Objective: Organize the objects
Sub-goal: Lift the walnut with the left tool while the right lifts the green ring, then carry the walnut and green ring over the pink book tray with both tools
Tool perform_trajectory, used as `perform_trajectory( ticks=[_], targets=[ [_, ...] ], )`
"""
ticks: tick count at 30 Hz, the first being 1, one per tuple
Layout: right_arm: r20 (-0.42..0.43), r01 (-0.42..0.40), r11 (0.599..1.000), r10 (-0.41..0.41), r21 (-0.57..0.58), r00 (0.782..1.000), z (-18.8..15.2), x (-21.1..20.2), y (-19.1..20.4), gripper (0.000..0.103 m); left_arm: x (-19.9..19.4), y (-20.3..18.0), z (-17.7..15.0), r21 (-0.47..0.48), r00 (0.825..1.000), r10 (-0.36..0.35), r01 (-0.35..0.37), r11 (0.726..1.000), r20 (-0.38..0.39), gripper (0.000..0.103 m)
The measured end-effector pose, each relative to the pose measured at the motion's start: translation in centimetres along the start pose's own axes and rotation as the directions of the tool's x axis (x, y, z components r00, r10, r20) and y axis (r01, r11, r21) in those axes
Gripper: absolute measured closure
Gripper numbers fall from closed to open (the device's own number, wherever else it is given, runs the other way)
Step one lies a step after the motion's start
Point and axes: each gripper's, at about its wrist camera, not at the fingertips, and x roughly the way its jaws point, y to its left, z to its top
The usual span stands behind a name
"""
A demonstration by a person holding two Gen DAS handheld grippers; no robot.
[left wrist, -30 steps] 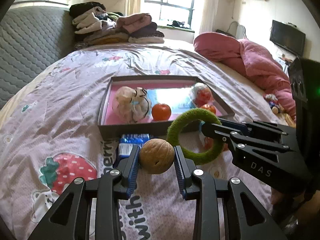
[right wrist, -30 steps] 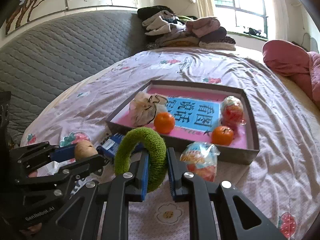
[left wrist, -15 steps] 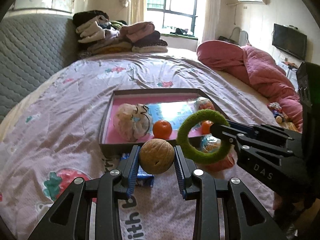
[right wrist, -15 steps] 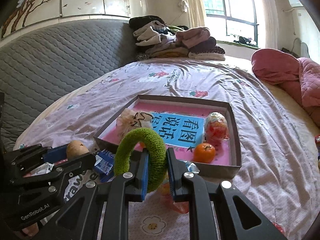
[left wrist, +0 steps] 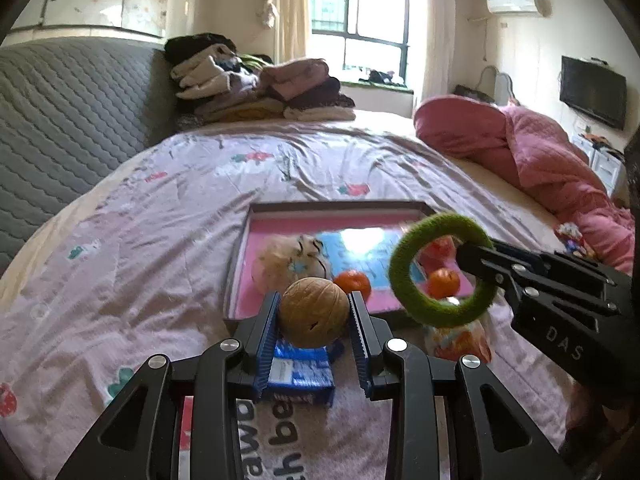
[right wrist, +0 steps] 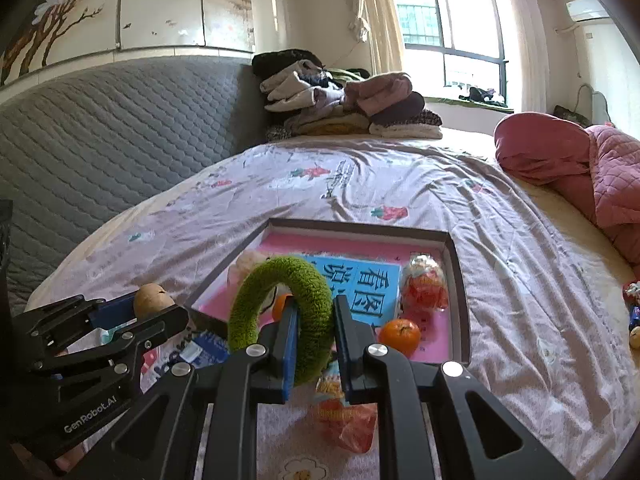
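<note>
Your left gripper (left wrist: pixel 314 316) has the walnut (left wrist: pixel 313 312) pinched between its blue pads, clear of the bedsheet (left wrist: pixel 160 240), just short of the tray's (left wrist: pixel 240 264) near edge. Your right gripper (right wrist: pixel 314 334) is clamped tight on the green fuzzy ring (right wrist: pixel 280 308), ring upright, its lower arc squeezed between the fingers, also off the bed.

Pose: both grippers tilt moderately down toward the tray, side by side, right one near the left and angled in toward the tray's near right corner. Neither of your hands shows in either view, only the black gripper frames.

View differences:
- Left wrist: shows the blue packet (left wrist: pixel 300 368) flat on the sheet directly under the walnut, and the right gripper from the side with the ring (left wrist: pixel 444 272) open to the camera; a wrapped red snack (left wrist: pixel 456 340) lies below the ring, outside the tray. Tray print is washed out by glare.
- Right wrist: tray print reads clearly as a blue panel with characters. Inside the tray: one tangerine (right wrist: pixel 400 336) near the front wall, a wrapped red item (right wrist: pixel 424 288) behind it, a pale pouch (right wrist: pixel 248 264) at left, a second tangerine (right wrist: pixel 280 306) partly hidden behind the ring. The left gripper (right wrist: pixel 160 308) shows at left with the walnut (right wrist: pixel 152 300) only partly visible.

Fingers: left set partly apart, pads flush on the walnut's sides. Right nearly together, compressing the ring's pile.
</note>
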Motion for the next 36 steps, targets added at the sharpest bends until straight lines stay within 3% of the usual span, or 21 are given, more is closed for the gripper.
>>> perform_trajectory(
  ticks=[7, 14, 19, 32, 36],
  targets=[
    [0.04, 0.018, 1.0, -0.018, 0.005, 0.999, 0.8, -0.4, 0.1, 0.086, -0.8, 0.5, 1.6, 0.003, 0.996, 0.049, -0.05, 0.999, 0.08, 0.069],
    [0.077, 0.033, 0.999, -0.034, 0.009, 0.996, 1.5, -0.7, 0.0, 0.086, 0.3, 0.9, 3.0, -0.016, 0.995, 0.06, -0.058, 0.998, 0.08, 0.069],
    [0.104, 0.048, 0.999, -0.05, 0.016, 0.993, 2.5, -0.7, -0.2, 0.086, 1.0, 1.1, 3.9, -0.027, 0.997, 0.016, -0.013, 1.0, 0.082, 0.069],
    [0.151, 0.067, 0.998, -0.069, 0.02, 0.986, 4.7, -1.0, -0.8, 0.086, 1.5, 0.3, 6.8, -0.009, 0.992, 0.022, -0.021, 1.0, 0.124, 0.069],
    [0.147, 0.077, 0.997, -0.08, 0.023, 0.986, 5.1, -0.6, -1.1, 0.086, 2.3, 0.4, 7.4, -0.018, 0.995, 0.013, -0.011, 1.0, 0.095, 0.069]
  ],
)
